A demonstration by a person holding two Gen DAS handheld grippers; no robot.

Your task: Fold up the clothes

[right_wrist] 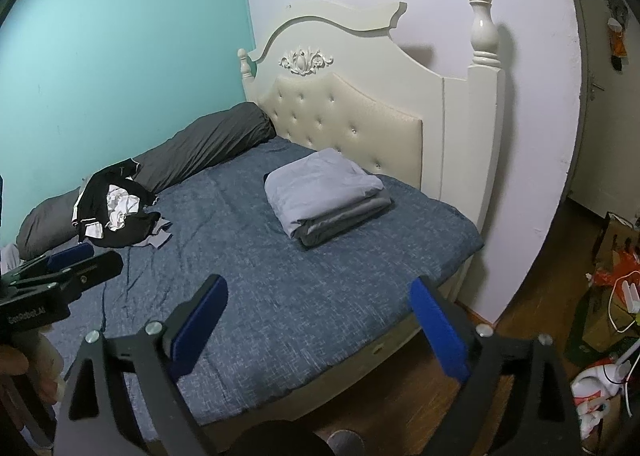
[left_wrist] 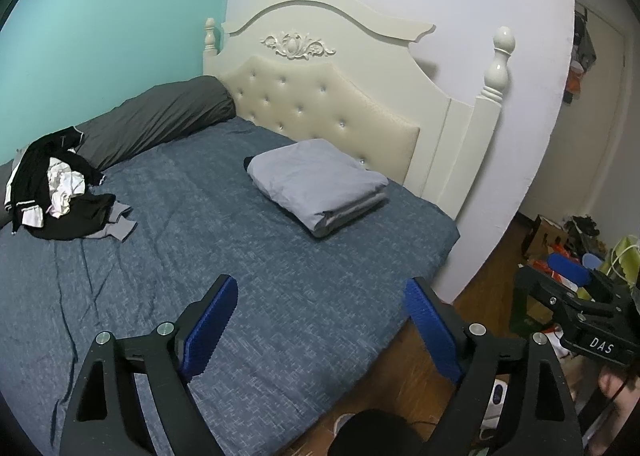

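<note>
While both hang over the bed (left_wrist: 280, 296), the left gripper (left_wrist: 320, 320) and right gripper (right_wrist: 320, 328) gape empty; the clothes pile (left_wrist: 60, 187) at ten o'clock is a tangle, its pieces indistinct.

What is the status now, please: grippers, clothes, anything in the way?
Left gripper open, empty. Right gripper open, empty. Clothes pile unfolded at far side of bed, untouched. Folded blanket near headboard, clear of path.

We hold the right tongs (right_wrist: 318, 330) spread wide over the bed (right_wrist: 280, 296), gripping nothing. A heap of black and white clothes (right_wrist: 116, 209) lies near the teal wall, well apart from the folded grey stack (right_wrist: 324, 191) by the headboard (right_wrist: 352, 123). The left tongs (right_wrist: 64, 260) poke in at the left edge.
</note>
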